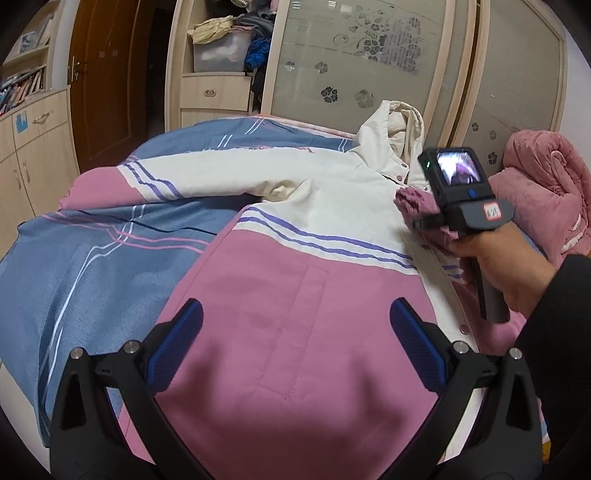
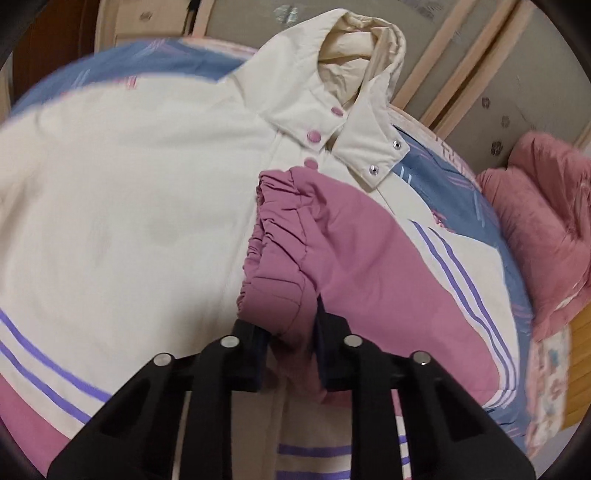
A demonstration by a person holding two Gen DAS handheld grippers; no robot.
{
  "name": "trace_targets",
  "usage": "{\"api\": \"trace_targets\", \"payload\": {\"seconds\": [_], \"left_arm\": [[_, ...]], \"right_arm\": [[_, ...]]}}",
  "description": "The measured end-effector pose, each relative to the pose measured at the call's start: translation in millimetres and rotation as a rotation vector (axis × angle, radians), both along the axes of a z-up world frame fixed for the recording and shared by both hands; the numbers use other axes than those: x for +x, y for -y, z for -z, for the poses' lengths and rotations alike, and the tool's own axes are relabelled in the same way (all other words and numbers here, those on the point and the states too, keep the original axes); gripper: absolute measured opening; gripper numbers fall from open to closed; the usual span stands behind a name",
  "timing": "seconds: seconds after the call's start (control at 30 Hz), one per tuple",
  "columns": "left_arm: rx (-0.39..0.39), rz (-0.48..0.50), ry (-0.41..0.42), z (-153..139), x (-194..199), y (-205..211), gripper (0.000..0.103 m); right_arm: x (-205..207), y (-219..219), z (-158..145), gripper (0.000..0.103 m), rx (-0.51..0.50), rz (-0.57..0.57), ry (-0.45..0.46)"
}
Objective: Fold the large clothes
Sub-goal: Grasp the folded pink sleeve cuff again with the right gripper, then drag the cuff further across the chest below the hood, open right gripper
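Wardrobe (image 1: pixel 218 88) behind the bed: open section w/ a translucent storage bin (image 1: pixel 218 51) on the shelf, pale stuff showing through its wall, can't tell what. Yellowish cloth (image 1: pixel 210 29) draped on the bin's lid, grey and blue clothes (image 1: pixel 256 44) piled beside it. Drawer (image 1: pixel 216 92) below is shut. Sliding doors (image 1: pixel 354 62) are frosted w/ a flower pattern. Bookshelf (image 1: pixel 22 85) at far left holds books, spines too small to read.

Writing: red-and-white label (image 1: pixel 492 211) on the right gripper body, unreadable. Faint pink lettering on the jacket's white sleeve, too blurred to read.

Jacket (image 1: pixel 295 295) (pink lower, white upper, purple stripes, white hood (image 2: pixel 354 55)) lies spread face-up on the bed (image 1: pixel 92 251), hood toward the bed's wardrobe edge, one sleeve stretched out toward the left edge. Pink snap buttons (image 2: pixel 314 136) run down the front. Pink blanket (image 1: pixel 543 192) bunched at the bed's right edge.

Right gripper (image 2: pixel 291 332): jaws pinched on the pink sleeve cuff (image 2: pixel 280 236), which sits folded across onto the white chest, just below the collar. A hand (image 1: pixel 506 266) in a dark sleeve holds its handle.

Left gripper (image 1: pixel 295 343): jaws wide apart, nothing between them, over the jacket's pink lower front near the bed's near edge.
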State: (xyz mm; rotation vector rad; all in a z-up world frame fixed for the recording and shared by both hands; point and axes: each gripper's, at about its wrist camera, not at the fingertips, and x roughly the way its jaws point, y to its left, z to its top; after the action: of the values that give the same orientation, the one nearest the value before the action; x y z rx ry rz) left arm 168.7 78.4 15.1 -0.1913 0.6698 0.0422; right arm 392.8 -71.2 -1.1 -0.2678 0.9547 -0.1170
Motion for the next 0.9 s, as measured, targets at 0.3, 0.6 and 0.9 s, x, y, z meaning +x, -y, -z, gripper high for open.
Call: {"api": "trace_targets", "payload": {"seconds": [0.3,0.6,0.9], "left_arm": [[-0.046,-0.019,0.006,-3,-2,-18,0.101],[-0.07,-0.068,0.071,-18,-14,-38,0.101],[-0.106,-0.096,0.07,-21,-16,-57,0.101]], "right_arm": [[25,-18,-84,0.018,0.389,0.035,0.233],[41,-135,-76,0.018,0.336,-0.154,0.206],[49,-181,-2,0.048,0.166,-0.21,0.029]]}}
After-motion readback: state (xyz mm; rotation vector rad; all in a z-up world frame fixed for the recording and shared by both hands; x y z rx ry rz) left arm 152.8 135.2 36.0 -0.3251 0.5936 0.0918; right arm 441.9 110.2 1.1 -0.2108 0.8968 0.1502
